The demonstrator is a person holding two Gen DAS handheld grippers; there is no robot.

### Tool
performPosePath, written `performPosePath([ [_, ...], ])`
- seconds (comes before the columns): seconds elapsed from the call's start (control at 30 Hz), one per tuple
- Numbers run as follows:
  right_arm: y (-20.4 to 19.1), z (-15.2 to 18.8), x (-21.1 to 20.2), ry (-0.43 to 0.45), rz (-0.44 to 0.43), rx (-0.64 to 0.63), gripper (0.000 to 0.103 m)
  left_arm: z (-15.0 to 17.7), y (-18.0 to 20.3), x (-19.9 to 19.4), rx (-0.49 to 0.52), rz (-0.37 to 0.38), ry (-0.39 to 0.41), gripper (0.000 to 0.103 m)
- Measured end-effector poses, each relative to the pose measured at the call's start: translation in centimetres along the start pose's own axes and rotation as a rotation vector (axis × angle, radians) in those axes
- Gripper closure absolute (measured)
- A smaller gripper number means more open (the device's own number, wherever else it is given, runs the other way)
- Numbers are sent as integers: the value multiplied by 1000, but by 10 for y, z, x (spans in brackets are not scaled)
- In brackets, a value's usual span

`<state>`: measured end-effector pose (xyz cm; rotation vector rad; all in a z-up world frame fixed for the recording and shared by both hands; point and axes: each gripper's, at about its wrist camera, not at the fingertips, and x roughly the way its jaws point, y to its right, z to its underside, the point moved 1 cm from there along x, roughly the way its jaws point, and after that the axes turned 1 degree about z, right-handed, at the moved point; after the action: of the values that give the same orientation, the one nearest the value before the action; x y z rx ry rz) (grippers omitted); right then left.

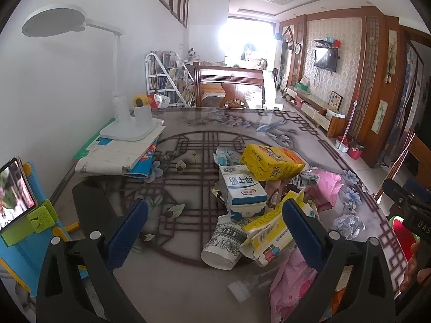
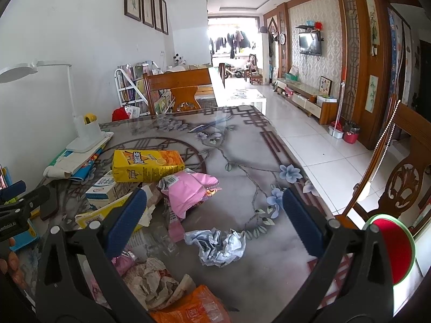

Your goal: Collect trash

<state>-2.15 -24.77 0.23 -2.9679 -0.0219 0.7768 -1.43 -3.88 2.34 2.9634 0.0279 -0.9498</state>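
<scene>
A heap of trash lies on the patterned table [image 1: 188, 145]: a yellow box [image 1: 272, 161] on top, a blue-and-white milk carton [image 1: 241, 191], a tipped paper cup [image 1: 225, 242], yellow wrappers [image 1: 269, 228] and pink bags [image 1: 293, 282]. My left gripper [image 1: 215, 228] stands open just before the cup, nothing between its fingers. In the right wrist view my right gripper [image 2: 215, 215] is open above a crumpled silver-blue wrapper [image 2: 218, 245]. The yellow box [image 2: 148, 165], a pink bag [image 2: 188, 191], crumpled paper [image 2: 156, 282] and an orange wrapper [image 2: 191, 306] lie around it.
A white desk lamp [image 1: 121, 123] stands on papers at the table's left. A phone on a green stand [image 1: 16, 196] sits at the near left. A red round bin lid [image 2: 393, 250] and a wooden chair [image 2: 398, 183] are off the table's right edge. A person's hand [image 2: 10, 266] shows.
</scene>
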Motion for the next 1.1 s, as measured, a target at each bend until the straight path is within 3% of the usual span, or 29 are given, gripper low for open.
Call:
performPosePath([
  [0.8,5,4,-1,-13,12,-12,3,0,-4,3,1,-2,-6,8],
  [0.97,3,9,-2,-124,-57,-55,3,1,-9,1,10,33,-6,8],
  [1.1,5,41,-3,-310,-148,-58,3,2,-11,-4,9,71,-26,8],
])
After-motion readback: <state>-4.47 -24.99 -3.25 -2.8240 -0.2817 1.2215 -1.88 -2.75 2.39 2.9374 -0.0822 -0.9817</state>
